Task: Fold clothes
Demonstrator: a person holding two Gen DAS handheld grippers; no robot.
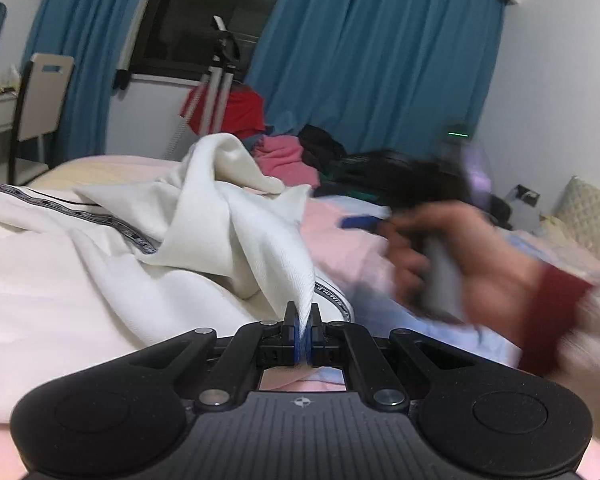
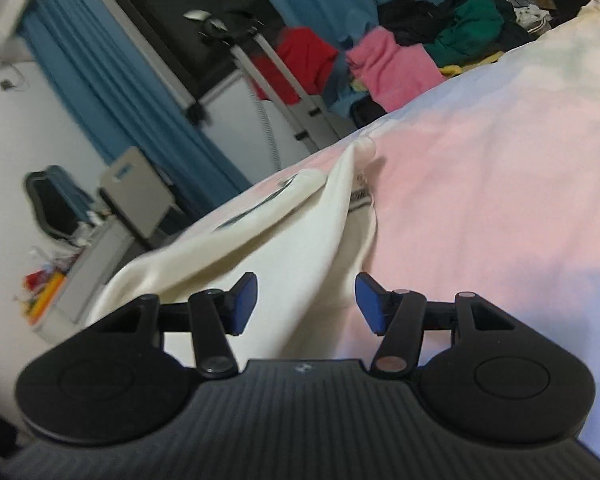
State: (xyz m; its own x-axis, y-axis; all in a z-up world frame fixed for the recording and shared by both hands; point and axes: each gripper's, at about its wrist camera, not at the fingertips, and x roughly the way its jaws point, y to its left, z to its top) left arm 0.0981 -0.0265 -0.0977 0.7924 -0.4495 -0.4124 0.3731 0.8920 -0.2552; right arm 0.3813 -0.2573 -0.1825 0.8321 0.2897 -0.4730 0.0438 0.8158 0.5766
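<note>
The left gripper (image 1: 303, 330) is clamped on a pinched fold of one white garment (image 1: 228, 216), which rises in a peak and then lies rumpled across the pink bed (image 2: 500, 184). The right gripper (image 2: 306, 300), in a blurred hand (image 1: 452, 264), stands apart with nothing between its pads. Right of the garment the sheet is bare. Beyond the far edge sits a clothes pile (image 2: 416, 48), one tripod (image 1: 220, 88) and blue curtains (image 1: 380, 60).

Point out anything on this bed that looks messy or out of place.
The white garment lies rumpled on the pink bedsheet, one corner pinched up by the left gripper. A heap of unfolded clothes, pink, black and green, sits at the bed's far edge.
</note>
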